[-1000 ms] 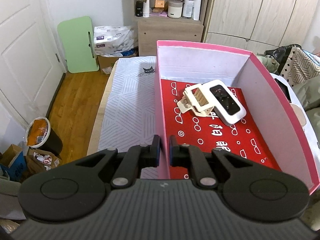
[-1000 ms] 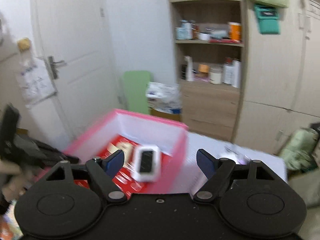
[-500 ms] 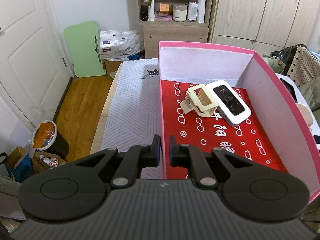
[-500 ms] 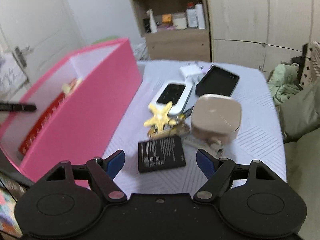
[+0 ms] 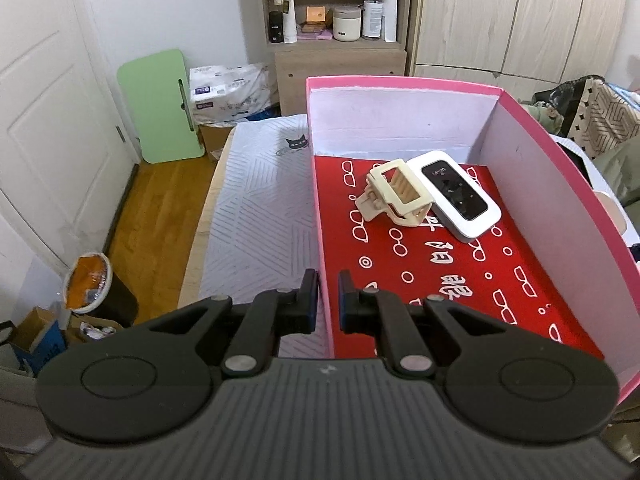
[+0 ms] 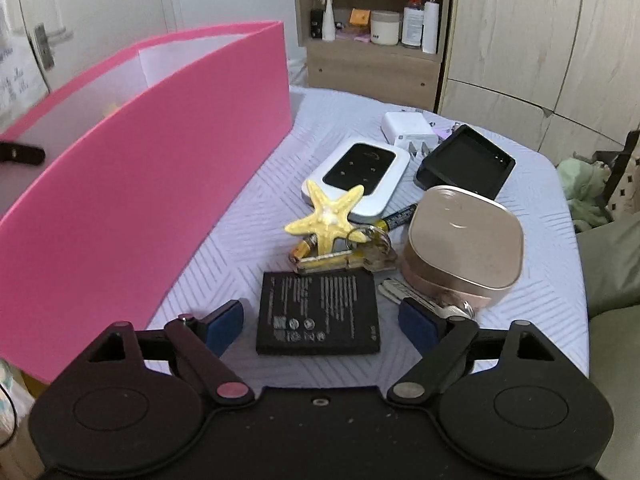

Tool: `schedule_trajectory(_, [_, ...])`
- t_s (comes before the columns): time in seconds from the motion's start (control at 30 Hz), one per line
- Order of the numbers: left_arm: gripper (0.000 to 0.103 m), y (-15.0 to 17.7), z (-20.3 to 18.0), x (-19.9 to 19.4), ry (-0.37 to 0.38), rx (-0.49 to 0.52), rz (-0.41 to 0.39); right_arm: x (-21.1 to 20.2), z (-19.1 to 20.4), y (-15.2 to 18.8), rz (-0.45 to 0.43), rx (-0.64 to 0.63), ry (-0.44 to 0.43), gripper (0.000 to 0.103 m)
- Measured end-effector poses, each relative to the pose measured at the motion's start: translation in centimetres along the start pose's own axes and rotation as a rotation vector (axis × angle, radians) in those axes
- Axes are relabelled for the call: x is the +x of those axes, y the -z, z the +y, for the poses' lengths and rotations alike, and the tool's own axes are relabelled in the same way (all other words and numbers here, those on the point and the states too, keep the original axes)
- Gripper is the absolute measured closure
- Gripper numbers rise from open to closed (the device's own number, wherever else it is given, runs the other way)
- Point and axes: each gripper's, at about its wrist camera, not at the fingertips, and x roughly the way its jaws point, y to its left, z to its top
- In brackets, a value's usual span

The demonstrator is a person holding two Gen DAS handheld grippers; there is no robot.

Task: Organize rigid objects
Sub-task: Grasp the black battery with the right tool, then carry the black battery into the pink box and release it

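Left jaws: the left gripper (image 5: 328,300) was clamped on the near side wall of the pink box (image 5: 532,148), one pad outside and one inside, at lower centre of the left wrist view.
Right jaws: the right gripper (image 6: 320,322) stood wide apart and had just opened a little further; the black battery (image 6: 318,314) lay flat between the blue pads, neither pad touching it.
Box contents: a cream hair clip (image 5: 394,196) and a white pocket router (image 5: 456,198) lay touching each other on the red floor, toward the far wall, upper centre of that view.
Loose pile: centre right of the right wrist view, on the pale cloth: yellow starfish (image 6: 326,222) leaning on a second white router (image 6: 360,178), keys (image 6: 370,250), a rose-gold case (image 6: 464,244), a black cradle (image 6: 466,162), a white plug (image 6: 408,128) at the back.
Box from the right: its pink outer wall filled the left half of that frame, well apart from the battery.
Step in hand: judged to be the approach for picking up the battery, while the left steadied the box.
Next move: probably lower until the pads bracket the battery's long edges, then close. It is thin and flat, so the pads must reach the cloth; the keys beside the right pad could get caught.
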Motion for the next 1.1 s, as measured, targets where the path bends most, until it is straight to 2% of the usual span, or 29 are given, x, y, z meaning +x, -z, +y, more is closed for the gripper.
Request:
schedule_trajectory(0.1, [0.095,0.1,0.1,0.2,0.005,-0.006,-0.003,-0.4,0.1,0.1,-0.017,0.039,0.020,0.035])
schedule_trajectory(0.3, [0.095,0.3,0.2,0.2,0.015,-0.013,-0.012,-0.7,-0.2,-0.4,0.003,0.155,0.038,0.035])
schedule_trajectory(0.47, [0.095,0.3,0.2,0.3,0.019,-0.012,-0.017,-1.3,-0.7,-0.1,-0.001,0.256,0.017,0.035])
schedule_trajectory(0.77, [0.095,0.4,0.4,0.3,0.028,-0.017,-0.027,-3.2,-0.7,0.2,-0.032,0.320,-0.002,0.035])
schedule_trajectory(0.93, [0.095,0.4,0.4,0.3,0.032,-0.022,-0.028,-6.4,0.0,-2.0,-0.121,0.294,-0.055,0.035])
schedule_trajectory(1.0, [0.095,0.4,0.4,0.3,0.031,-0.022,-0.028,-7.9,0.7,-3.0,-0.172,0.261,-0.103,0.035])
schedule_trajectory(1.1, [0.095,0.4,0.4,0.3,0.031,-0.022,-0.028,-9.3,1.7,-4.3,-0.203,0.225,-0.179,0.035])
